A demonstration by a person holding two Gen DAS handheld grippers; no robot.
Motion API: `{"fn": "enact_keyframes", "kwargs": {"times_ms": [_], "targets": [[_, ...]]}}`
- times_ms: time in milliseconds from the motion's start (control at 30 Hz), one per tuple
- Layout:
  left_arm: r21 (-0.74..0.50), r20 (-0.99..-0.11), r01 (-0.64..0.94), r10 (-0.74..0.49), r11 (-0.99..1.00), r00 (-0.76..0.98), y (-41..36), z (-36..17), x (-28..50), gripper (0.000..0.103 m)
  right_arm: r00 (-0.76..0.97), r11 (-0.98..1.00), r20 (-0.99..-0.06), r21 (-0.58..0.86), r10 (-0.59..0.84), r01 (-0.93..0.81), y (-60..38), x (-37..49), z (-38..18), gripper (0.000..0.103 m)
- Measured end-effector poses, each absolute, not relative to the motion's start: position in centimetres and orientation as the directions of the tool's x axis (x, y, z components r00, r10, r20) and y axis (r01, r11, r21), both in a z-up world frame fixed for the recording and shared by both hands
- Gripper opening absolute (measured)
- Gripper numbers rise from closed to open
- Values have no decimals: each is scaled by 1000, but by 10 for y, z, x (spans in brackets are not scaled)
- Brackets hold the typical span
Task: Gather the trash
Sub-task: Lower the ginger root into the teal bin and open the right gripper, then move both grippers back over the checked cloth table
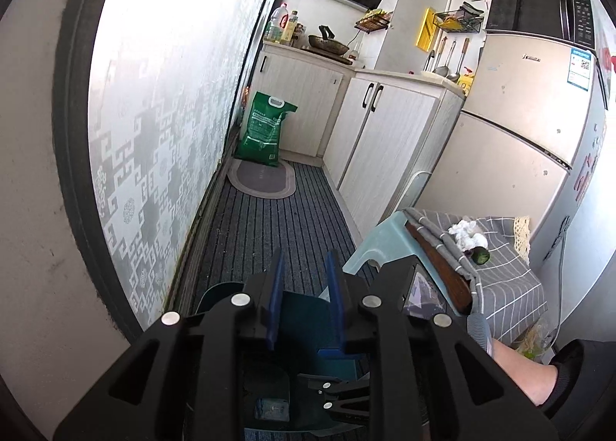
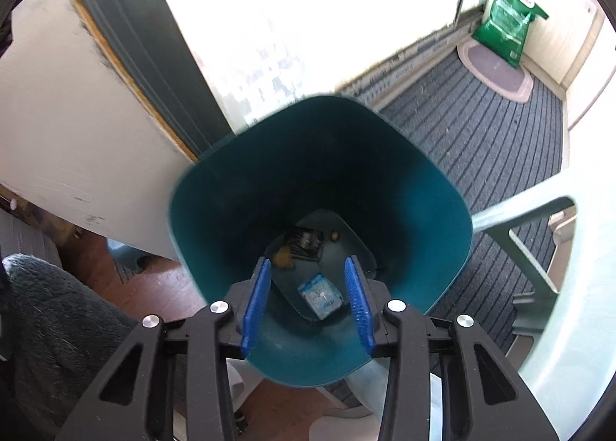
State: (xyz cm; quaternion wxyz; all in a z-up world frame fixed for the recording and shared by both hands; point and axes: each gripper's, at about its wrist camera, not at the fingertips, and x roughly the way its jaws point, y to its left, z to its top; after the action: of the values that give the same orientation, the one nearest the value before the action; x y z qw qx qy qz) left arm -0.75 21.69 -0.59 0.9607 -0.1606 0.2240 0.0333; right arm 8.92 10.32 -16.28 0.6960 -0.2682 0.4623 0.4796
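Your right claw [image 2: 310,300] hangs part-open and empty over the teal bin [image 2: 442,248], where a blue-white packet [image 2: 320,296] and scraps already lie. Your left claw [image 1: 304,296], narrowly parted, holds nothing. Left to collect: white crumpled tissue [image 1: 467,233] and a dark green scrap [image 1: 482,256] at the cloth-covered desk's [image 1: 512,279] near edge; a pale stool [image 1: 381,241] stands between.
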Motion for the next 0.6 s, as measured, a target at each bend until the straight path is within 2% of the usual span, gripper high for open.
{"fn": "enact_keyframes", "kwargs": {"times_ms": [300,600], "targets": [[-326,-325,-114,2,938,946,210,24,-20,27,263,486,-802,39,537,-873,67,97,-81,35],[-278,-358,-69,-36,958,933,183,22,6,32,442,601,-699,-22,562,-799,0,123,-29,35]]}}
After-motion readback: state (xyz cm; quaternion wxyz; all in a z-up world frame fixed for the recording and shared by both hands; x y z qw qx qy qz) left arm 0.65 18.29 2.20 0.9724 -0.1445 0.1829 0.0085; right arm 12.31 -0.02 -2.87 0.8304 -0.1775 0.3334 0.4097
